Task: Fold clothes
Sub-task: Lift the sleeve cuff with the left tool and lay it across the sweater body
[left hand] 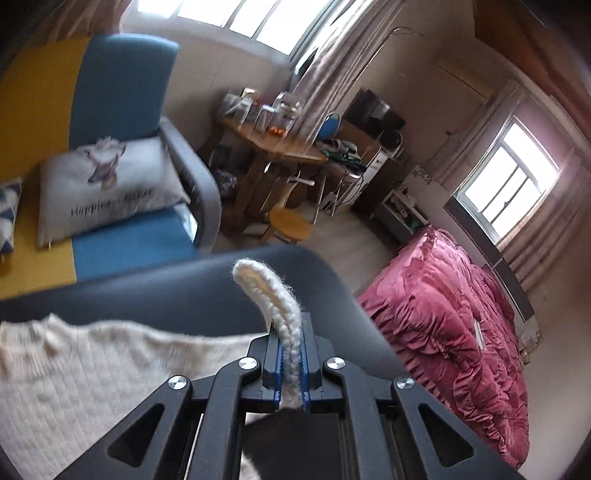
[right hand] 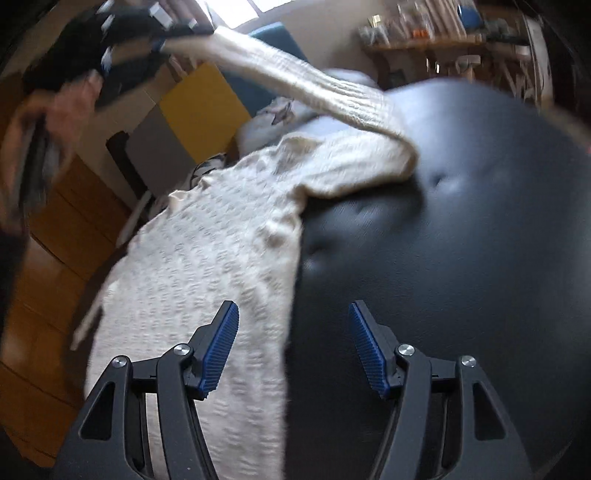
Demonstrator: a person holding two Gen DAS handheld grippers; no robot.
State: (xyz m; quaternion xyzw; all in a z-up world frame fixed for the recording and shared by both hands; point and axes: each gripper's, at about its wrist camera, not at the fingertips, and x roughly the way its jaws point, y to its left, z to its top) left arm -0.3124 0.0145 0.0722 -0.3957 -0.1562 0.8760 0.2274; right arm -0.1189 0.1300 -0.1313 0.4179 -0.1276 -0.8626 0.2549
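Note:
A cream knitted sweater (right hand: 207,266) lies on a dark padded leather surface (right hand: 461,240). My left gripper (left hand: 291,332) is shut on the ribbed end of the sweater's sleeve (left hand: 267,291), which sticks up past the fingers. In the right wrist view that sleeve (right hand: 295,85) stretches up to the left gripper (right hand: 147,22), held by a hand (right hand: 55,110) at the top left. My right gripper (right hand: 293,325) hangs open over the sweater's right edge, nothing between its blue pads (right hand: 221,343).
A blue and yellow sofa (left hand: 122,92) with a printed pillow (left hand: 107,184) stands behind the dark surface (left hand: 177,291). A wooden table (left hand: 273,144) with jars, a round stool (left hand: 288,221) and a bed with a pink quilt (left hand: 450,325) fill the room. Wooden floor (right hand: 55,332) shows at the left.

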